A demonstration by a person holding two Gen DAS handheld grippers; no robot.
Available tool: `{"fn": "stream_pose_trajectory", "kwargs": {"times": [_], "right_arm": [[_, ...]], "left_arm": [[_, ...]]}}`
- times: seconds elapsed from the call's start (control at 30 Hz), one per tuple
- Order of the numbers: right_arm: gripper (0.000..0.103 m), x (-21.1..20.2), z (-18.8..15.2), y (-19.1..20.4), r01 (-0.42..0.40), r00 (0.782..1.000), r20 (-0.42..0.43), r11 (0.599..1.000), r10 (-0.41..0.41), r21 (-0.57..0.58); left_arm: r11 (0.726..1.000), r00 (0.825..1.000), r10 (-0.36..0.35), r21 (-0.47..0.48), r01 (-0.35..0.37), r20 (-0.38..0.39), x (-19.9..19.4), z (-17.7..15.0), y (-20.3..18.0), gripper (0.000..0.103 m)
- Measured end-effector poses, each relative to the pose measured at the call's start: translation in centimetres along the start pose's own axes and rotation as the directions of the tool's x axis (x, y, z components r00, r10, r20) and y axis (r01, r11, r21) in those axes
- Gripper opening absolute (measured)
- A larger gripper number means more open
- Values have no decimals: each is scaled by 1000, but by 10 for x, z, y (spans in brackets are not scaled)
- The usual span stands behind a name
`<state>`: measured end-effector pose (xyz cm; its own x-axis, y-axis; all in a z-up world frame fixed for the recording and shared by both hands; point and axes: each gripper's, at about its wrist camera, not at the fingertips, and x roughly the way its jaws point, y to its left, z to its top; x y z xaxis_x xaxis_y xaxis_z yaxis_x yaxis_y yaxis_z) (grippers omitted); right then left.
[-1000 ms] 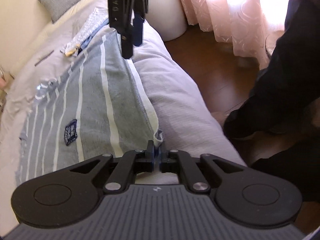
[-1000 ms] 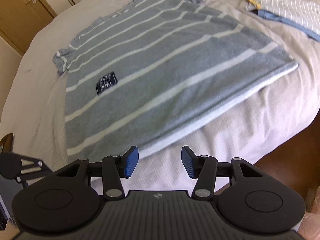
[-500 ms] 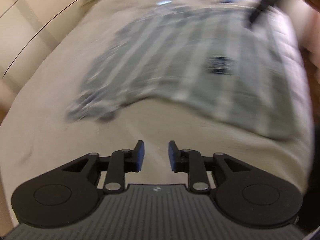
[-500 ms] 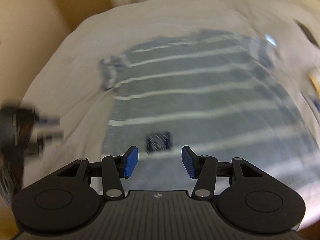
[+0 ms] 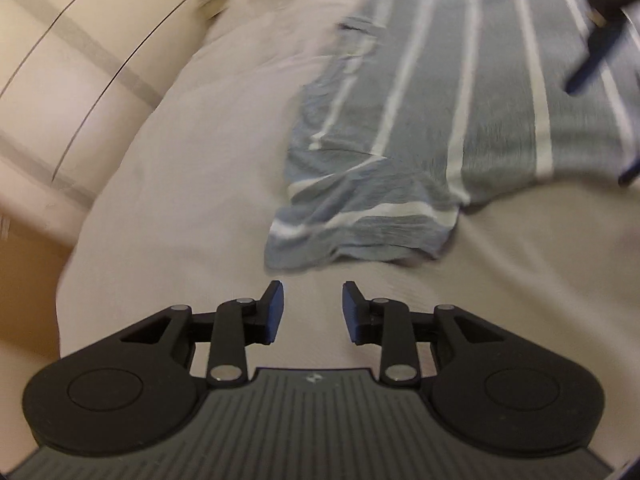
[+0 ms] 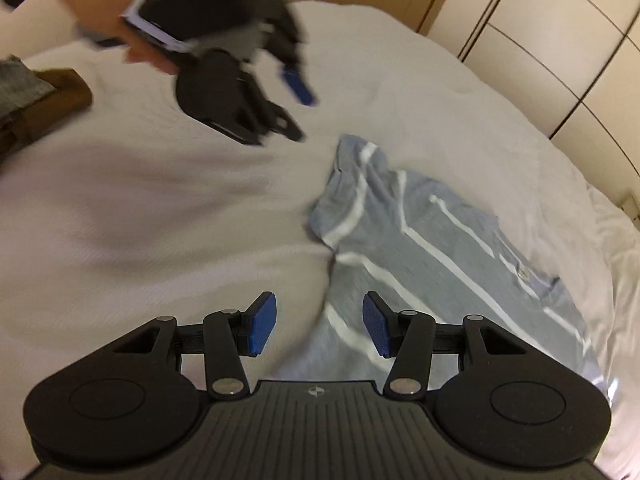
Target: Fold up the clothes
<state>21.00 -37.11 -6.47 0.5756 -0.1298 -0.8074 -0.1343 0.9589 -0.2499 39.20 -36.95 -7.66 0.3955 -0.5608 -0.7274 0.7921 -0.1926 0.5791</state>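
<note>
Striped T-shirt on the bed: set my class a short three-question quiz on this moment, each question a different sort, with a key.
1. True or false: the left claw is shut on the sleeve of the striped T-shirt.
2. Multiple choice: the T-shirt lies on A) a wooden floor, B) a white bedsheet, C) a chair.
3. Fill in: in the right wrist view, the right claw is ____, with the shirt's edge below its gap.

Key: 1 false, it is open, just short of the sleeve. 2 B. 3 open.

Grey-blue shirt with white stripes lies on a white bedsheet.
</note>
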Motion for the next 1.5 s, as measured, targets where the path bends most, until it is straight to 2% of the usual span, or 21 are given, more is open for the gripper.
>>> {"fn": "stream_pose_trajectory", "kwargs": {"times": [0.1, 0.2, 0.27, 0.33, 0.53, 0.57, 0.6, 0.63, 0.7, 0.73, 0.87, 1.0, 1.07, 1.13, 1.23, 1.37, 1.5], "right_arm": [[48, 29, 19, 11, 26, 999, -24, 999, -26, -22], [45, 59, 39, 23, 51, 997, -47, 998, -53, -46], [45, 79, 48, 29, 69, 995, -62, 994, -74, -80], [41, 99, 52, 33, 87, 992, -74, 987, -97, -138], [39, 150, 61, 40, 115, 984, -102, 953, -148, -279], [37, 151, 61, 38, 117, 984, -95, 952, -149, -282], [26, 152, 61, 36, 120, 985, -86, 951, -150, -284], [14, 151, 62, 32, 117, 986, -81, 956, -144, -271], [4, 147, 65, 21, 104, 990, -74, 974, -121, -203], [3, 143, 66, 14, 96, 992, -63, 982, -108, -163], [2, 126, 67, -12, 57, 998, -9, 998, -57, 8], [2, 115, 63, -41, 9, 999, 36, 983, -16, 183], [2, 115, 59, -49, -6, 999, 39, 975, -3, 224], [2, 116, 57, -51, -13, 999, 38, 973, 4, 231], [2, 116, 55, -52, -23, 999, 43, 970, 14, 240], [2, 116, 58, -62, -35, 998, 59, 950, 17, 310], [2, 112, 48, -77, -62, 996, 81, 898, 29, 436]], "left_arm": [[981, 999, -20, 193, 10, 49, 30, -11, -2, 30], [963, 995, -52, 268, 27, 86, 55, -23, 4, 30], [960, 992, -71, 278, 39, 108, 67, -32, 10, 30], [963, 988, -82, 265, 45, 128, 74, -40, 14, 30], [976, 982, -83, 214, 45, 170, 77, -53, 19, 31], [979, 982, -77, 197, 42, 170, 76, -53, 21, 32], [983, 983, -69, 177, 39, 168, 75, -54, 23, 33], [987, 984, -62, 156, 36, 166, 74, -54, 24, 33], [994, 988, -61, 101, 47, 143, 73, -53, 28, 34], [996, 990, -62, 71, 53, 130, 72, -53, 30, 34], [995, 992, -91, 54, 86, 92, 80, -46, 33, 34], [989, 993, -86, 126, 76, 77, 93, -35, 33, 36], [983, 994, -72, 173, 57, 85, 99, -31, 32, 36], [980, 992, -88, 188, 69, 90, 101, -29, 35, 35], [980, 989, -129, 164, 116, 75, 100, -26, 45, 32], [986, 987, -147, 88, 141, 71, 94, -22, 59, 30], [988, 984, -151, 31, 149, 98, 85, -7, 68, 27]]}}
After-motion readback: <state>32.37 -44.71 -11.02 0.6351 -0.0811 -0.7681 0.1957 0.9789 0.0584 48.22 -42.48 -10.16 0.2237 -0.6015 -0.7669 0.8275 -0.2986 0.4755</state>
